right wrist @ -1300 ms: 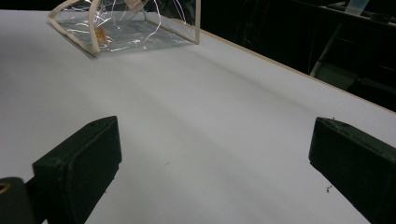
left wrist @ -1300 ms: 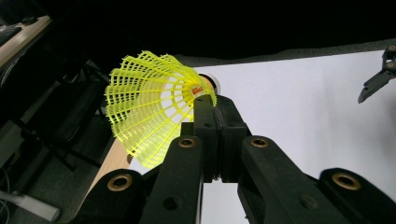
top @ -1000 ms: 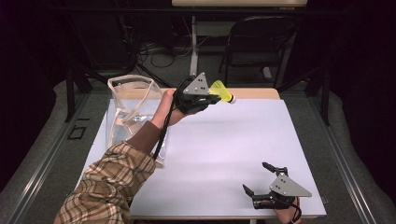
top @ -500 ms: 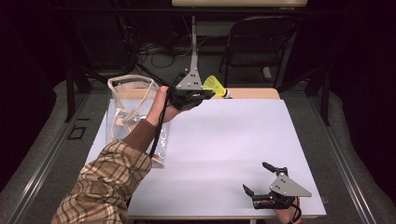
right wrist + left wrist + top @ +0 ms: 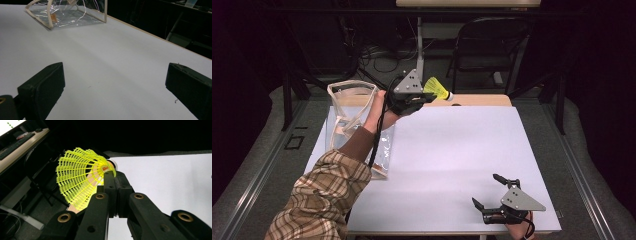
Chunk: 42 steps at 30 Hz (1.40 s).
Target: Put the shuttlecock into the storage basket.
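Note:
A yellow plastic shuttlecock (image 5: 437, 89) with a white cork tip is held in the air over the table's far edge. My left gripper (image 5: 426, 98) is shut on it. In the left gripper view the jaws pinch the shuttlecock (image 5: 77, 177) at the edge of its skirt, near the cork, and my left gripper (image 5: 115, 176) points its tips up. A clear plastic bag (image 5: 349, 107) with cream handles stands open at the far left, just left of that hand. My right gripper (image 5: 486, 190) rests open near the front right edge, with nothing between its fingers (image 5: 42, 85).
The white table top (image 5: 452, 150) spreads between the two hands. The clear bag (image 5: 67, 13) lies far off in the right gripper view. A black chair (image 5: 492, 50) and cables stand behind the table. A sleeve in brown plaid (image 5: 319, 200) crosses the front left.
My left gripper has risen a little and shifted left toward the bag, still holding the shuttlecock. The right gripper has stayed where it was.

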Motion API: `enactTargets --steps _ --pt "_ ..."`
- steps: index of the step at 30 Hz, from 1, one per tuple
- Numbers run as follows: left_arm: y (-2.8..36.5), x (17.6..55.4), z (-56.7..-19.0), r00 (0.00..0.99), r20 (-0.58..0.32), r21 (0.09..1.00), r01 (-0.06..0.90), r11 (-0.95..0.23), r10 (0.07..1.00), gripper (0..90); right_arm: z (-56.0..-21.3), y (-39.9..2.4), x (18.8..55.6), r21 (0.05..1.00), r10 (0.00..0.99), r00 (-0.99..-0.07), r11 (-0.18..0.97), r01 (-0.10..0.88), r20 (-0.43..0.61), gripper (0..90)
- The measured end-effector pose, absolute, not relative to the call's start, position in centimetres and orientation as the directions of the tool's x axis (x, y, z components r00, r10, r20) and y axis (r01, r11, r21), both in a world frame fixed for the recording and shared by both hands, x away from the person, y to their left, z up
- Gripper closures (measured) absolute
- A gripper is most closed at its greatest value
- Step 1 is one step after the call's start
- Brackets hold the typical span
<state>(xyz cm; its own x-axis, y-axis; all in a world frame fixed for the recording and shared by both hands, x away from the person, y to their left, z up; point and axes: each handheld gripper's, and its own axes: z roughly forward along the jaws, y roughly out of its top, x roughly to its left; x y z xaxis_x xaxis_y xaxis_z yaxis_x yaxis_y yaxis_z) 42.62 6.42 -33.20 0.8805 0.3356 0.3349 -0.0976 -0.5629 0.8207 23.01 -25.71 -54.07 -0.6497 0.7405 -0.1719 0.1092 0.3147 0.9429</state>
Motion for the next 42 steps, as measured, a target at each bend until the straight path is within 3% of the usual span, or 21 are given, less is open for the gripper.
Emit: enactTargets --steps 42 --pt "12.7 43.6 -32.4 0.813 0.325 0.851 -0.028 -0.524 0.484 89.4 -54.1 -25.7 23.0 0.942 0.741 -0.648 0.316 0.108 -0.175 2.2"
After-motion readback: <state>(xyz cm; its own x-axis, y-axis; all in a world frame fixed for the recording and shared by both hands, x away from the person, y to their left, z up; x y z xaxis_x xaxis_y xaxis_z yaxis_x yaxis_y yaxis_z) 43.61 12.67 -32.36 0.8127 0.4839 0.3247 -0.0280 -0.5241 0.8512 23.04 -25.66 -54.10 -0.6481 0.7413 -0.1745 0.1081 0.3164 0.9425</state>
